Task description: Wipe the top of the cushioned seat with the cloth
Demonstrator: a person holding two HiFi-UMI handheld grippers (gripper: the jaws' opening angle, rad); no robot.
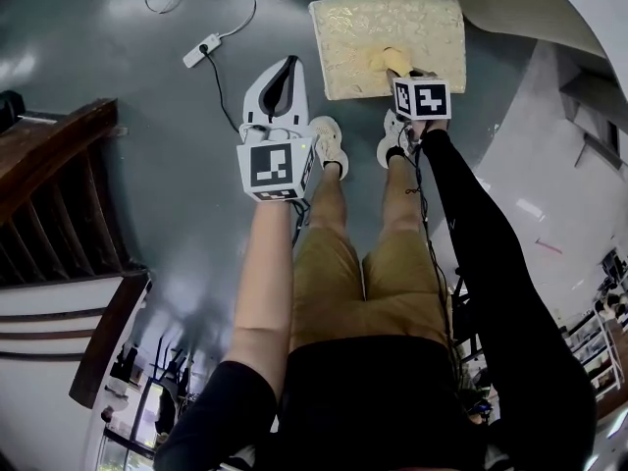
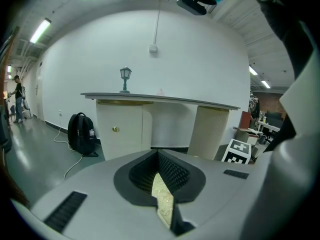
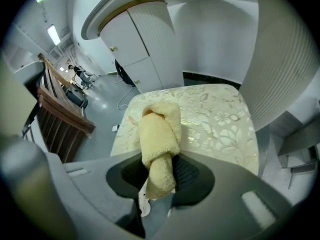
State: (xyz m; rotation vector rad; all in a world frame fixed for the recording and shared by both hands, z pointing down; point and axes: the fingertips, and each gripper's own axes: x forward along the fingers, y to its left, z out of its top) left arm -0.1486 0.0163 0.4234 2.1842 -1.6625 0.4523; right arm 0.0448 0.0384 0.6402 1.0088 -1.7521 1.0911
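The cushioned seat (image 1: 388, 27) is a cream, flower-patterned square pad on the grey floor, at the top middle of the head view. My right gripper (image 1: 404, 67) hangs over its near edge, shut on a rolled yellow cloth (image 1: 391, 60). In the right gripper view the cloth (image 3: 159, 134) sticks out between the jaws of the right gripper (image 3: 159, 160), and its far end lies on the seat (image 3: 220, 119). My left gripper (image 1: 289, 65) is held over the floor left of the seat, shut with nothing in it. In the left gripper view, a sliver of the seat (image 2: 162, 196) shows through the left gripper (image 2: 159, 154).
A white power strip (image 1: 201, 49) with a looping cable lies on the floor far left of the seat. A wooden railing (image 1: 49, 160) runs along the left. A white curved counter (image 1: 549, 8) stands right of the seat. The person's shoes (image 1: 329, 143) stand just before the seat. A black backpack (image 2: 82, 134) leans by the counter.
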